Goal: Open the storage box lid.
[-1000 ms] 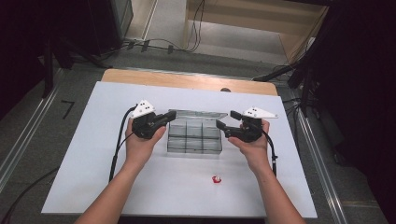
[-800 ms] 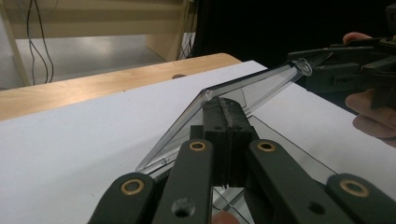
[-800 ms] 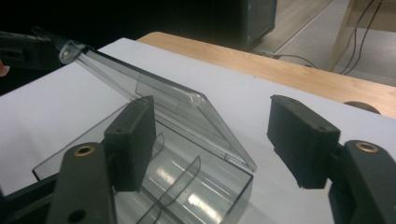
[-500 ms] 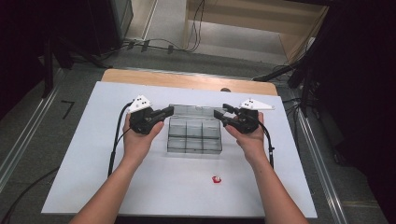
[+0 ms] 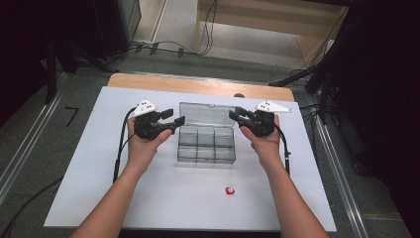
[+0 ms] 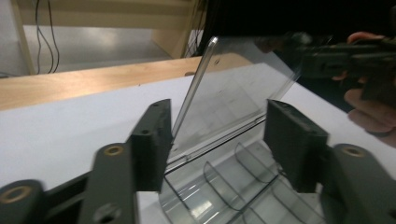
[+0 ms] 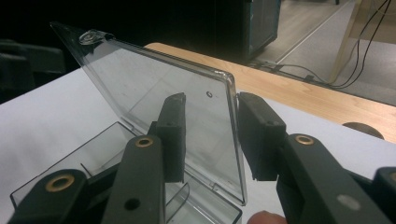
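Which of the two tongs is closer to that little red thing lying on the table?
The right tongs. The little red thing lies near the table's front edge, on the right hand's side; the left tongs are farther, across the clear box.

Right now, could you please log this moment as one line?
box lid: raised | left claw: just opened, astride lid edge | right claw: closing around lid edge

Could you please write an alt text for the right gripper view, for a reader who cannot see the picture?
The raised clear lid of a transparent compartment box stands between the two black jaws of the right tongs, its side edge in the gap, and the jaws have just been closing. The box sits on a white table, with a wooden edge behind.
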`<state>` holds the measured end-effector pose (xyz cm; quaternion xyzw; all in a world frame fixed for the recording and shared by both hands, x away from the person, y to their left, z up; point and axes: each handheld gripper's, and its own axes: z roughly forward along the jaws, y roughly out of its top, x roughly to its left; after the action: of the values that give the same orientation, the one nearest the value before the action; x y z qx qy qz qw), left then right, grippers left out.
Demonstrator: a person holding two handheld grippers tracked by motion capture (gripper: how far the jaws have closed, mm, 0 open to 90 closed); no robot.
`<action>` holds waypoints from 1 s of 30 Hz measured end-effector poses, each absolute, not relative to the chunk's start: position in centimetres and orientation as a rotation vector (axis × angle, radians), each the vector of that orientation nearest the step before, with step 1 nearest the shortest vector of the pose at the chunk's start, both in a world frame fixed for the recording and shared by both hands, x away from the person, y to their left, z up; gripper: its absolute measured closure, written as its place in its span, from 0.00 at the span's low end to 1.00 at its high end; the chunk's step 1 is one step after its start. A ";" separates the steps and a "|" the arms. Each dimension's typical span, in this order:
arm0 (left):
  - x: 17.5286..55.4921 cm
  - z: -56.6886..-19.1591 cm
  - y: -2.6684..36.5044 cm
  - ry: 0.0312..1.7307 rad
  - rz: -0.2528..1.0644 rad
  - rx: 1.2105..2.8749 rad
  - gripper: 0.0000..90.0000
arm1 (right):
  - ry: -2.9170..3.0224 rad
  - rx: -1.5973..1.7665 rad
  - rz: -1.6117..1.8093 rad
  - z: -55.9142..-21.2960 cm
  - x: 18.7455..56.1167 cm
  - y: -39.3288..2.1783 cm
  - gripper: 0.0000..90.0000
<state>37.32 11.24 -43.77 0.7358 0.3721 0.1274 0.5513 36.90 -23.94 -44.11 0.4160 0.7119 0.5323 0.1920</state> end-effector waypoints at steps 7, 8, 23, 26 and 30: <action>40.2 -46.0 10.5 0.875 0.291 1.761 0.41 | 1.970 1.206 1.518 -44.6 37.5 -24.1 0.70; 40.5 -46.3 10.4 0.877 0.286 1.760 0.43 | 1.970 1.215 1.517 -44.6 37.6 -24.1 0.71; 41.8 -47.9 10.3 0.895 0.215 1.755 0.78 | 1.970 1.270 1.504 -45.3 39.2 -24.1 0.74; 42.1 -48.0 10.3 0.903 0.214 1.756 0.81 | 1.953 1.309 1.531 -45.6 39.4 -24.1 0.74; 42.3 -48.1 10.5 0.907 0.201 1.751 0.85 | 1.950 1.335 1.527 -46.1 39.7 -24.1 0.74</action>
<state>42.29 10.46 -48.12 0.7391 0.3828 0.0849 0.5478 39.67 -24.07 -46.09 0.4681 0.6837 0.5356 0.1631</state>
